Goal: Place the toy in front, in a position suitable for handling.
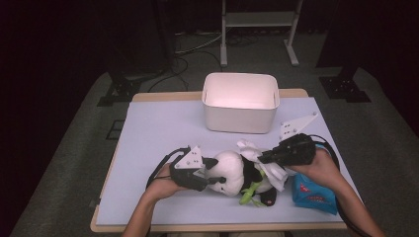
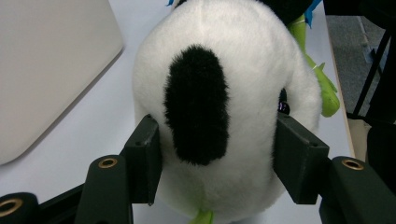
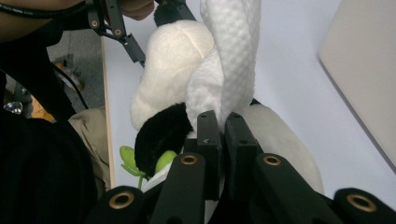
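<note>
Mid-task: left gripper [image 2: 212,154] clamped on the plush panda's [image 1: 232,173] head, right gripper [image 3: 218,128] pinching the white cloth [image 3: 229,60], seemingly still being wrapped, on the bench [image 1: 158,133]

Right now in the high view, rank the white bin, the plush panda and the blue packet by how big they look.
1. white bin, clearly the largest.
2. plush panda, with a white cloth covering part of its body.
3. blue packet, smallest, though the right hand hides part of it, so its full extent is unsure.

High view above table [image 1: 163,128], both gripper views close, opposite sides of shared panda [image 1: 232,173]
</note>
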The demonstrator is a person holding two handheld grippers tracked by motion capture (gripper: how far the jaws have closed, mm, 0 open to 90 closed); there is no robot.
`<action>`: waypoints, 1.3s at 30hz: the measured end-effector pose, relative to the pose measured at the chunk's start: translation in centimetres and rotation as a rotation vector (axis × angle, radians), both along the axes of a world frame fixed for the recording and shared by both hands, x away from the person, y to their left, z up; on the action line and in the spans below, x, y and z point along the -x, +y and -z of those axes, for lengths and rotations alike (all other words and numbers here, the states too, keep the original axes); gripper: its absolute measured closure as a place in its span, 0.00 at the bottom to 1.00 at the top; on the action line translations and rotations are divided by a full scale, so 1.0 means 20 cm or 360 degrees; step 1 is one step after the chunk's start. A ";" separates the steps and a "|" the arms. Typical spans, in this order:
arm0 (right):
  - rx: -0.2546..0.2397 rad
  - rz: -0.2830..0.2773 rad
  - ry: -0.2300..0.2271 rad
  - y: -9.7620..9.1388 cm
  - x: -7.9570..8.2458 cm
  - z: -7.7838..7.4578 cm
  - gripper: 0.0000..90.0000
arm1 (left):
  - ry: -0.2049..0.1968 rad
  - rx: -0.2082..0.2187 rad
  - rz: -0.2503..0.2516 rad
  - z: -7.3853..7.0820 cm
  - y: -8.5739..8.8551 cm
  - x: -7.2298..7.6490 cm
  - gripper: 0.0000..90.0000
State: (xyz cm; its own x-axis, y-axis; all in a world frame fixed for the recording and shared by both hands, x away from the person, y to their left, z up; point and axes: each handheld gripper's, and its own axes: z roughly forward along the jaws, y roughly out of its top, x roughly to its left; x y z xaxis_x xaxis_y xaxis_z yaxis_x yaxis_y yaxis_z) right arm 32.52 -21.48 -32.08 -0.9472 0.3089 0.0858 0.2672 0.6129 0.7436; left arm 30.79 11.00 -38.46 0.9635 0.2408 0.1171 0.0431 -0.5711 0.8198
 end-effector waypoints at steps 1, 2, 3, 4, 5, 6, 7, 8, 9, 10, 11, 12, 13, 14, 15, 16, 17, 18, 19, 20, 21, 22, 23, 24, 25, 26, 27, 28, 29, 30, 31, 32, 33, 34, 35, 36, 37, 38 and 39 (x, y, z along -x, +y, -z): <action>0.0005 -0.0004 -0.0003 0.01 0.00 0.00 0.95 | 0.0000 0.0000 0.0000 0.00 0.00 0.00 0.44; 0.0005 -0.0009 -0.0004 0.00 0.00 0.00 0.95 | 0.0021 0.0015 -0.0001 0.01 0.01 0.00 0.44; 0.0008 -0.0003 -0.0005 0.00 0.00 0.00 0.95 | 0.0037 0.0028 -0.0001 0.01 0.01 -0.01 0.44; 0.0012 0.0006 -0.0004 -0.02 0.01 0.00 0.95 | 0.0037 0.0028 -0.0001 0.01 0.01 -0.01 0.44; 0.0004 0.0017 0.0004 -0.03 0.01 0.00 0.95 | 0.0045 0.0034 0.0004 0.01 0.02 -0.01 0.44; 0.0003 0.0024 0.0010 -0.05 0.01 0.01 0.95 | 0.0056 0.0043 0.0004 0.01 0.02 -0.01 0.44; 0.0005 0.0026 0.0010 -0.06 0.02 0.01 0.95 | 0.0062 0.0048 0.0004 0.01 0.01 -0.01 0.44; 0.0005 0.0026 0.0010 -0.06 0.02 0.01 0.95 | 0.0062 0.0048 0.0004 0.01 0.01 -0.01 0.44; 0.0000 0.0043 0.0014 -0.09 0.03 0.01 0.95 | 0.0070 0.0050 0.0002 0.01 0.01 -0.01 0.43; 0.0000 0.0043 0.0015 -0.11 0.03 0.02 0.95 | 0.0078 0.0050 -0.0002 0.01 0.01 -0.01 0.43; 0.0000 0.0043 0.0015 -0.11 0.03 0.02 0.95 | 0.0078 0.0050 -0.0002 0.01 0.01 -0.01 0.42; -0.0003 0.0050 0.0024 -0.13 0.04 0.02 0.95 | 0.0125 0.0053 -0.0022 0.01 0.01 -0.02 0.40; -0.0004 0.0051 0.0030 -0.13 0.05 0.03 0.95 | 0.0159 0.0057 -0.0039 0.01 0.01 -0.03 0.36; -0.0003 0.0049 0.0035 -0.14 0.05 0.03 0.95 | 0.0199 0.0069 -0.0063 0.01 0.02 -0.04 0.32; -0.0003 0.0049 0.0040 -0.14 0.06 0.04 0.95 | 0.0240 0.0085 -0.0085 0.02 0.02 -0.04 0.29; -0.0001 0.0051 0.0046 -0.14 0.06 0.04 0.95 | 0.0301 0.0102 -0.0097 0.02 0.02 -0.05 0.25; -0.0002 0.0050 0.0051 -0.15 0.07 0.05 0.95 | 0.0363 0.0106 -0.0102 0.03 0.02 -0.06 0.21; -0.0009 0.0041 0.0056 -0.15 0.07 0.06 0.95 | 0.0401 0.0096 -0.0105 0.03 0.02 -0.07 0.19; -0.0012 0.0038 0.0066 -0.15 0.08 0.06 0.95 | 0.0434 0.0085 -0.0114 0.04 0.02 -0.08 0.17; -0.0012 0.0038 0.0066 -0.15 0.08 0.06 0.95 | 0.0434 0.0085 -0.0114 0.04 0.02 -0.08 0.14; -0.0013 0.0034 0.0081 -0.16 0.08 0.07 0.95 | 0.0514 0.0065 -0.0122 0.06 0.02 -0.09 0.12; -0.0013 0.0034 0.0081 -0.16 0.08 0.07 0.95 | 0.0514 0.0065 -0.0122 0.06 0.02 -0.09 0.12; -0.0013 0.0026 0.0090 -0.16 0.09 0.08 0.95 | 0.0527 0.0080 -0.0113 0.06 0.02 -0.09 0.13; -0.0011 0.0026 0.0093 -0.16 0.10 0.08 0.95 | 0.0511 0.0072 -0.0098 0.06 0.02 -0.09 0.16; -0.0008 0.0020 0.0092 -0.16 0.10 0.08 0.95 | 0.0511 0.0072 -0.0098 0.06 0.02 -0.09 0.21; -0.0004 0.0018 0.0098 -0.16 0.10 0.08 0.95 | 0.0454 0.0047 -0.0075 0.05 0.02 -0.08 0.25; -0.0002 0.0015 0.0093 -0.15 0.10 0.08 0.95 | 0.0438 0.0039 -0.0074 0.05 0.02 -0.08 0.29; 0.0000 0.0019 0.0100 -0.15 0.10 0.07 0.95 | 0.0438 0.0039 -0.0074 0.05 0.02 -0.08 0.33; -0.0002 0.0013 0.0097 -0.14 0.09 0.06 0.95 | 0.0378 0.0019 -0.0070 0.04 0.01 -0.07 0.35; -0.0006 0.0004 0.0092 -0.14 0.09 0.05 0.95 | 0.0353 0.0010 -0.0063 0.04 0.01 -0.07 0.37; -0.0002 0.0002 0.0077 -0.12 0.09 0.04 0.95 | 0.0335 0.0018 -0.0061 0.03 0.01 -0.06 0.39; 0.0004 0.0001 0.0080 -0.11 0.09 0.03 0.95 | 0.0316 0.0017 -0.0058 0.03 0.01 -0.06 0.39; 0.0004 0.0001 0.0080 -0.11 0.09 0.03 0.95 | 0.0316 0.0017 -0.0058 0.03 0.01 -0.06 0.40; 0.0015 -0.0022 0.0065 -0.07 0.08 0.02 0.95 | 0.0279 0.0016 -0.0043 0.03 0.00 -0.05 0.40; 0.0019 -0.0032 0.0056 -0.05 0.07 0.01 0.95 | 0.0279 0.0016 -0.0043 0.03 0.00 -0.05 0.40; 0.0025 -0.0047 0.0050 -0.02 0.07 0.01 0.95 | 0.0238 0.0013 -0.0025 0.02 -0.01 -0.04 0.41; 0.0033 -0.0060 0.0038 0.00 0.06 0.01 0.95 | 0.0218 0.0013 -0.0018 0.01 -0.02 -0.03 0.41; 0.0033 -0.0060 0.0038 0.00 0.06 0.01 0.95 | 0.0218 0.0013 -0.0018 0.01 -0.02 -0.03 0.42; 0.0048 -0.0087 0.0039 0.06 0.04 0.01 0.95 | 0.0188 0.0007 -0.0010 0.00 -0.02 -0.02 0.42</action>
